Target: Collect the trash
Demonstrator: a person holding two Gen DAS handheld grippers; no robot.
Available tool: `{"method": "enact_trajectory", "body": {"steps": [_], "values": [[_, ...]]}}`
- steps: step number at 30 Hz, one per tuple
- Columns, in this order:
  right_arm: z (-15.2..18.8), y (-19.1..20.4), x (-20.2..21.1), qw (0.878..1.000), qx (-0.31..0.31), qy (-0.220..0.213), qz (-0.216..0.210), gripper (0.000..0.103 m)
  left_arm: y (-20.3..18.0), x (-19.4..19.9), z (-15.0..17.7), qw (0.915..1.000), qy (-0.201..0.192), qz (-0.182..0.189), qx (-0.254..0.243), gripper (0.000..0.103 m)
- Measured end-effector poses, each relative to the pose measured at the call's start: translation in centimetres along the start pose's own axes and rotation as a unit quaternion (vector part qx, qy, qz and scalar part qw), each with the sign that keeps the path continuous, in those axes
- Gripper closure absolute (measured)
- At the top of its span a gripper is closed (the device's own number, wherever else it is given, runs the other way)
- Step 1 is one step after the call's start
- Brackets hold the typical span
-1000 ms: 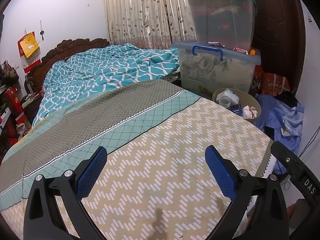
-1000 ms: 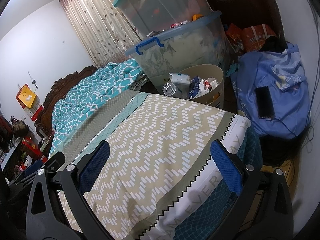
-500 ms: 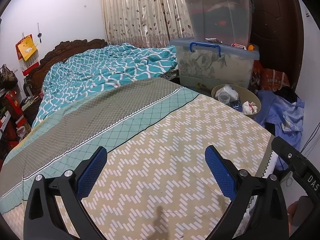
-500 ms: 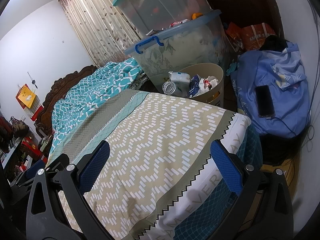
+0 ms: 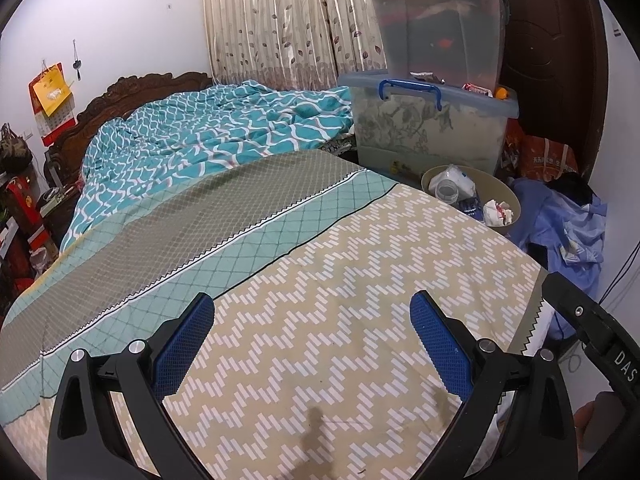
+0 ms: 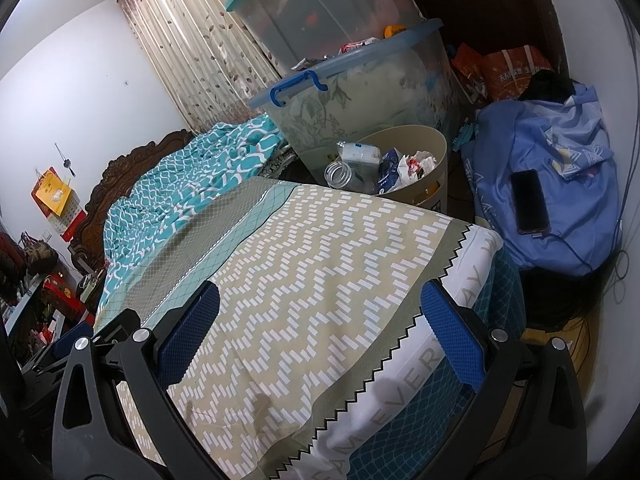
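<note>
Meanwhile, left gripper [image 5: 312,334] and right gripper [image 6: 320,322] both spread wide and empty above the patterned bedspread [image 5: 344,296], round tan bin [image 6: 434,148] on the floor beside the bed's far edge, holding a clear bottle [image 6: 340,174], crumpled white paper [image 6: 418,162], blue wrapper [image 6: 390,172], stacked storage boxes [image 5: 432,120] just behind.

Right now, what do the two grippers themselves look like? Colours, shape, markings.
Both match: the left gripper and right gripper have black plastic arms with triangular cutouts, silver pivot bolts, and blue dimpled pads on the inner finger faces. In the left view, a black bar at the right edge carries white letters "DAS". No cables or sleeves are visible on either.
</note>
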State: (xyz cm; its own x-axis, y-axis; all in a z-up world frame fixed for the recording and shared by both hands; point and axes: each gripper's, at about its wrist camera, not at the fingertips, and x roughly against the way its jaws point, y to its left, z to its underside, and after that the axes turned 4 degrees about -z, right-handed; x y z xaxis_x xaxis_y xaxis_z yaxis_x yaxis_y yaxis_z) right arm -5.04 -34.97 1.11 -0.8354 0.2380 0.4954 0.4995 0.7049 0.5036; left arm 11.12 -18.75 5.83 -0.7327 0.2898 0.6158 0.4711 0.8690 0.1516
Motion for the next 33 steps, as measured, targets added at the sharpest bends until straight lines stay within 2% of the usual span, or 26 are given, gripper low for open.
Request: {"method": "enact_trajectory", "body": {"steps": [33], "values": [[0.35, -0.11, 0.03, 1.0, 0.0, 0.0, 0.0, 0.003, 0.81, 0.29, -0.31, 0.9998, -0.001, 0.016, 0.011, 0.009]]}}
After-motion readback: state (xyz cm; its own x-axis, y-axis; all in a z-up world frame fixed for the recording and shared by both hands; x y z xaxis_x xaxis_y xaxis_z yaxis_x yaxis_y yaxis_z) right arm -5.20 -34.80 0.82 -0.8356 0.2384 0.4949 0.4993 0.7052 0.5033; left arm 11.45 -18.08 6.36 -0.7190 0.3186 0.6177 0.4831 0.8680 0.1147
